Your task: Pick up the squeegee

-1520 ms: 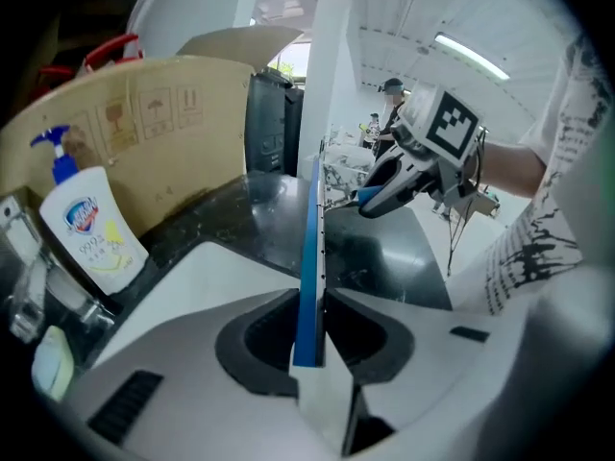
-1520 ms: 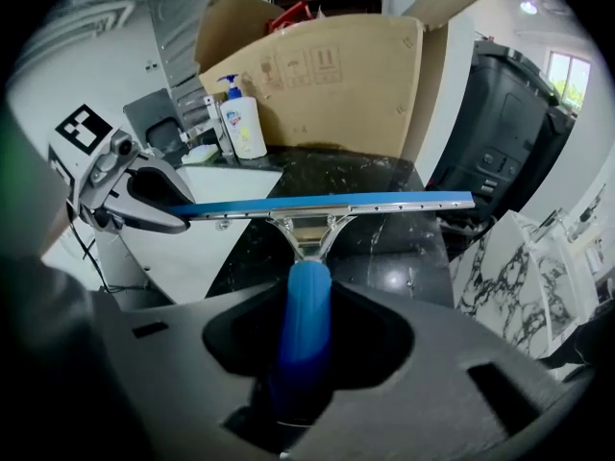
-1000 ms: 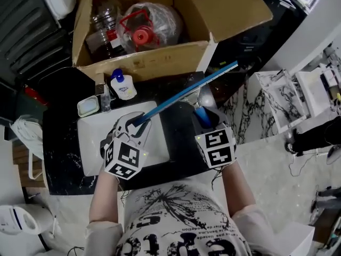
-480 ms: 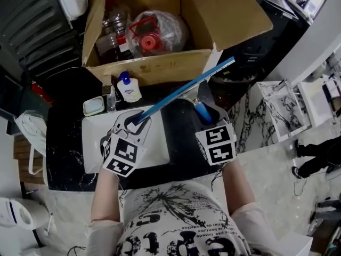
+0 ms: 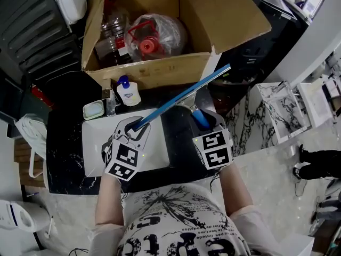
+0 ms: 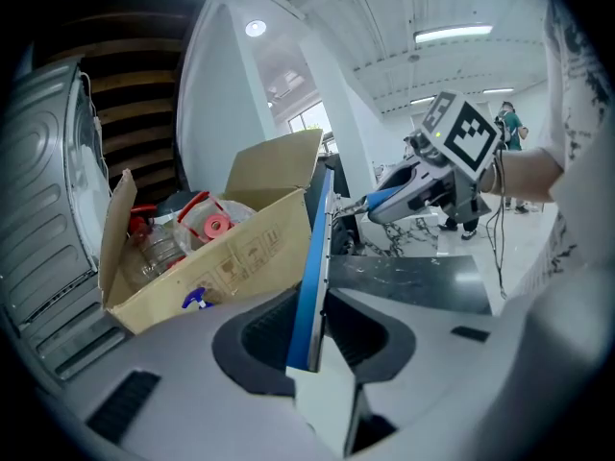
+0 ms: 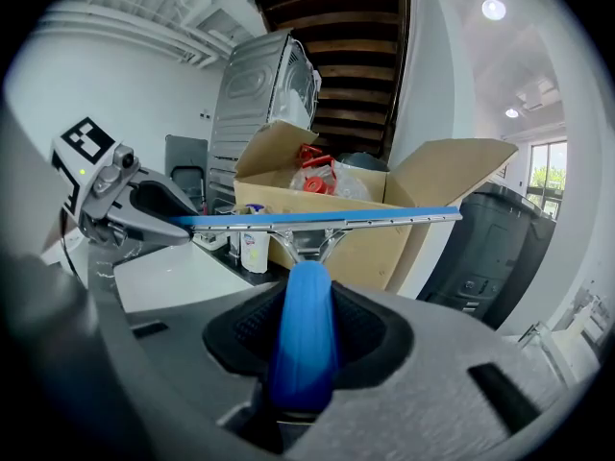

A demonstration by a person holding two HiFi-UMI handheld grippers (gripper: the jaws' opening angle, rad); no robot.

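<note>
Squeegee (image 5: 181, 97) held above the counter (image 5: 64, 143) — right gripper (image 5: 201, 118) clamped on its blue handle, left gripper (image 5: 137, 126) pinching the blade's end, blade running toward two o'clock. Best raised with both ends together, clear of the box (image 5: 154, 68) at twelve o'clock.

A: What's underfoot?
B: A pale marbled floor (image 5: 266, 164), with a black veined desk (image 5: 61, 143) on it
A: And above?
B: White walls (image 7: 115, 104), the dark underside of a stair (image 7: 351, 56), a round ceiling lamp (image 7: 493, 9), a strip light (image 6: 459, 35) and a bright window (image 7: 550, 176)
</note>
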